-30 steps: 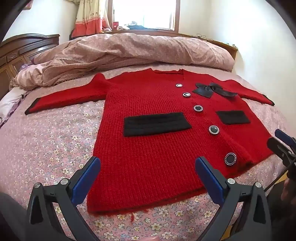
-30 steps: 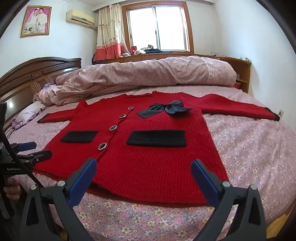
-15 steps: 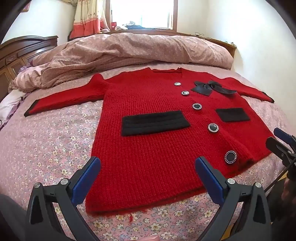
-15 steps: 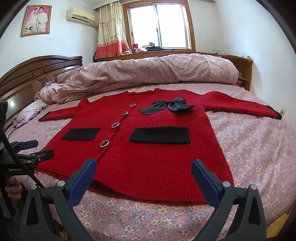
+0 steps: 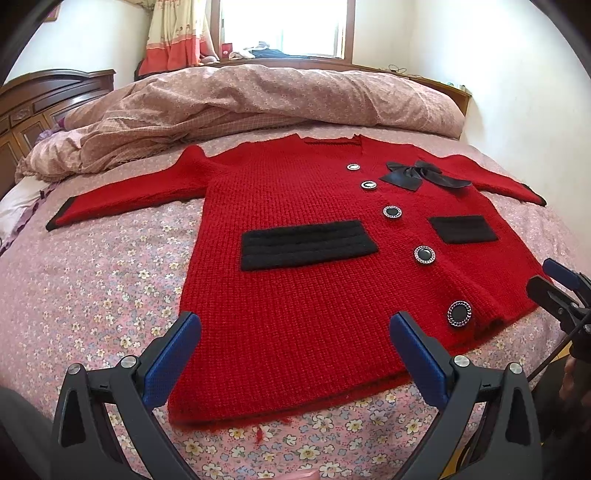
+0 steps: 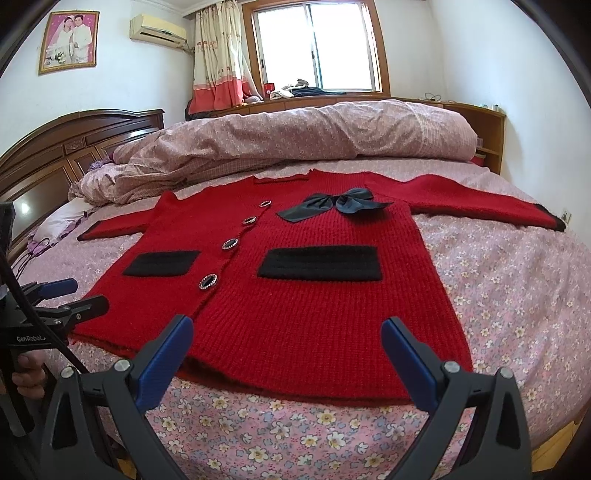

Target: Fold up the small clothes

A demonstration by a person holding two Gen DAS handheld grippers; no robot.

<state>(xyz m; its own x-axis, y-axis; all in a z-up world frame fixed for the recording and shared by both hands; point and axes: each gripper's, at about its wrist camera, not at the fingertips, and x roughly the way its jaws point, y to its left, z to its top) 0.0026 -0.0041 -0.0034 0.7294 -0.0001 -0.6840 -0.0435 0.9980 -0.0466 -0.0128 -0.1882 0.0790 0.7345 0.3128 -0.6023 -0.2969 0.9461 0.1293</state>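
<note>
Across a bed (image 6: 517, 295) spread with a pink flowered sheet lies a red cardigan (image 6: 295, 302), flat and face up, sleeves stretched out to both sides, its hem toward the cameras.

From left to right in the right wrist view: a framed wedding photo (image 6: 69, 42) hangs on the white wall, with an air conditioner (image 6: 159, 31) beside it. Below them stands a dark wooden headboard (image 6: 74, 147). A pale pillow (image 6: 61, 221) rests near it, partly covered. Next comes a curtain (image 6: 221, 62), then a bright window (image 6: 317, 44) with small items on its sill, too blurred to name. A rolled pink duvet (image 6: 295, 136) runs along the far side of the bed, behind the cardigan's collar. A wooden shelf (image 6: 487, 144) stands at the far right.

The cardigan has two black pockets (image 6: 319, 263), a row of black buttons (image 6: 208, 281) and a dark bow (image 6: 332, 205) near the neck. Its black cuffs reach close to the edges of the bed.

The left tongs (image 5: 295, 343) hover spread wide over the hem, holding nothing. The right tongs (image 6: 287, 343) likewise stand wide apart above the hem, empty. Each camera sees the other tool at its frame edge, mostly cut off. Fingers (image 6: 27, 380) grip the left handle; the rest of the person is out of view.
</note>
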